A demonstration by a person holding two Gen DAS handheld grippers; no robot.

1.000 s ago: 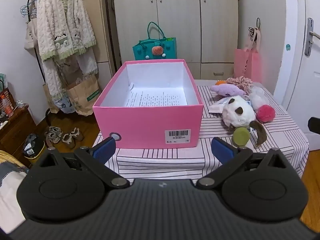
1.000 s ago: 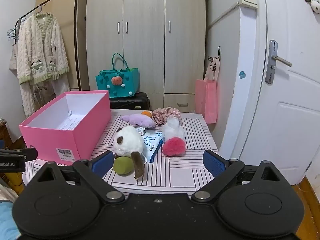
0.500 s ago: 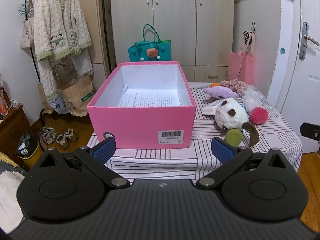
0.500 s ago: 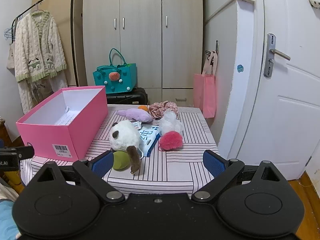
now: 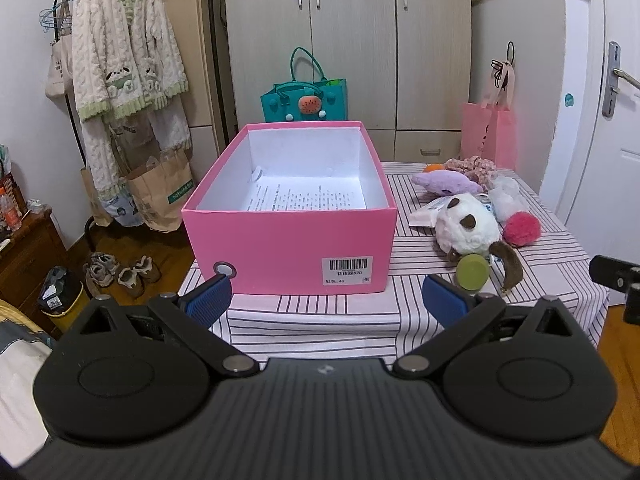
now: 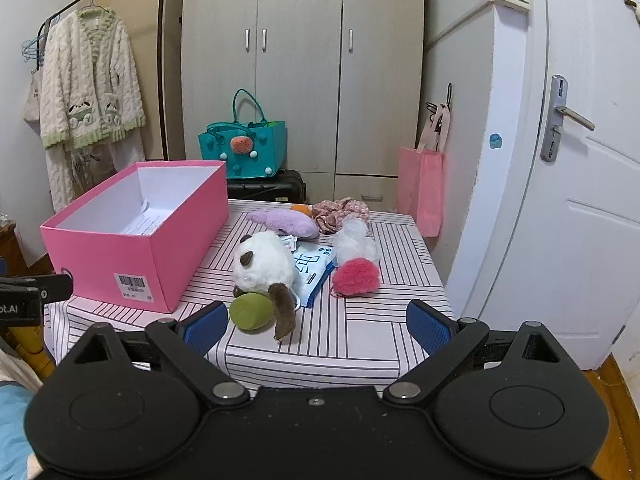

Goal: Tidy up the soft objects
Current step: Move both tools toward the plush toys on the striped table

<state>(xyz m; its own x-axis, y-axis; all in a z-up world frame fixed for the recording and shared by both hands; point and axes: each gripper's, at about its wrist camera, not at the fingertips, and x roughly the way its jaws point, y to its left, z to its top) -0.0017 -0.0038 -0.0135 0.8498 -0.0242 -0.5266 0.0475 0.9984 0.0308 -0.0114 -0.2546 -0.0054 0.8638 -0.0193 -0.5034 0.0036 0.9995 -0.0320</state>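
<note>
Both grippers have pulled back from the table. Soft toys, a white plush dog (image 6: 262,262) among them, lie heaped right of the pink box (image 5: 288,246). Left gripper (image 5: 326,294) and right gripper (image 6: 316,326): jaws spread wide, empty.

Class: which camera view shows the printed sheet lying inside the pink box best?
The left wrist view: it looks straight into the pink box, so the printed sheet shows almost whole. In the right wrist view the box's near wall hides most of the sheet; only a strip shows.
</note>
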